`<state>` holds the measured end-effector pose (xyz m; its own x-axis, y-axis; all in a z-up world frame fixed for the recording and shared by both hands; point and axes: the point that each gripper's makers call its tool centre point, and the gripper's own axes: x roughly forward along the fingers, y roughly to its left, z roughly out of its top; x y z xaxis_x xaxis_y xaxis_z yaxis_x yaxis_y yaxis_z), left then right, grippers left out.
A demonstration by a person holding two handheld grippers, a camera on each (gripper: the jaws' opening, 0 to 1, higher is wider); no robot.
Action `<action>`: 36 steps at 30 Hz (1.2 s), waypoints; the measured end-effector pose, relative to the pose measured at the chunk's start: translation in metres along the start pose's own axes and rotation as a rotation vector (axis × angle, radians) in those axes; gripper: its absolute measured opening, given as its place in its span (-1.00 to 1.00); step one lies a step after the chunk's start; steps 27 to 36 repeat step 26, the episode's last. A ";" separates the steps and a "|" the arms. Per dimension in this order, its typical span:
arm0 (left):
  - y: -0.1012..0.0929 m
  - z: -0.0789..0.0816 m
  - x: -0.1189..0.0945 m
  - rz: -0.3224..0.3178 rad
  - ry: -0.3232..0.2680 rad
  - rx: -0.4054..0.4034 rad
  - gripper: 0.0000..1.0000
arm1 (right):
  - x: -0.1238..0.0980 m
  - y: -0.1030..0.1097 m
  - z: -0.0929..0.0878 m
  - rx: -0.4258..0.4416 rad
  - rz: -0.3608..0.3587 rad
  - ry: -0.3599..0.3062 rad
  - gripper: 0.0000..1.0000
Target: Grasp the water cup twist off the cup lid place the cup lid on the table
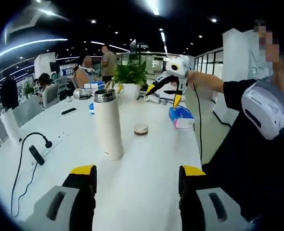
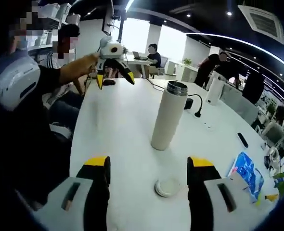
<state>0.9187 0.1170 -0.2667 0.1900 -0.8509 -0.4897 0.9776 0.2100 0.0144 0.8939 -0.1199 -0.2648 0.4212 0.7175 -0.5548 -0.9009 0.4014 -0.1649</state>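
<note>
A tall white water cup [image 1: 108,126] stands upright on the white table [image 1: 147,183], its metal mouth uncovered. The round cup lid [image 1: 141,129] lies flat on the table just to the cup's right. My left gripper [image 1: 138,172] is open and holds nothing, a short way before the cup. My right gripper [image 1: 163,95] hangs open above the far table, held by a person's hand. In the right gripper view the cup [image 2: 167,118] stands ahead, and the lid [image 2: 167,186] lies between the open jaws of my right gripper [image 2: 149,163]. My left gripper [image 2: 115,82] is open at the upper left.
A blue tissue pack [image 1: 180,117] lies near the table's right edge. A potted plant [image 1: 131,77] stands at the far end. A black cable and power strip [image 1: 36,155] lie at the left, with a black remote [image 1: 68,111] beyond. People sit and stand at the back.
</note>
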 end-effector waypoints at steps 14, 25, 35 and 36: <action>0.007 -0.001 -0.029 0.059 0.020 -0.002 0.40 | -0.018 -0.013 0.006 -0.016 -0.026 0.054 0.37; 0.008 0.005 -0.036 0.094 0.023 0.009 0.46 | -0.026 -0.014 0.003 -0.015 -0.034 0.082 0.38; 0.007 0.004 -0.036 0.097 0.027 0.010 0.47 | -0.027 -0.013 0.002 -0.015 -0.032 0.086 0.39; 0.007 0.004 -0.036 0.097 0.027 0.010 0.47 | -0.027 -0.013 0.002 -0.015 -0.032 0.086 0.39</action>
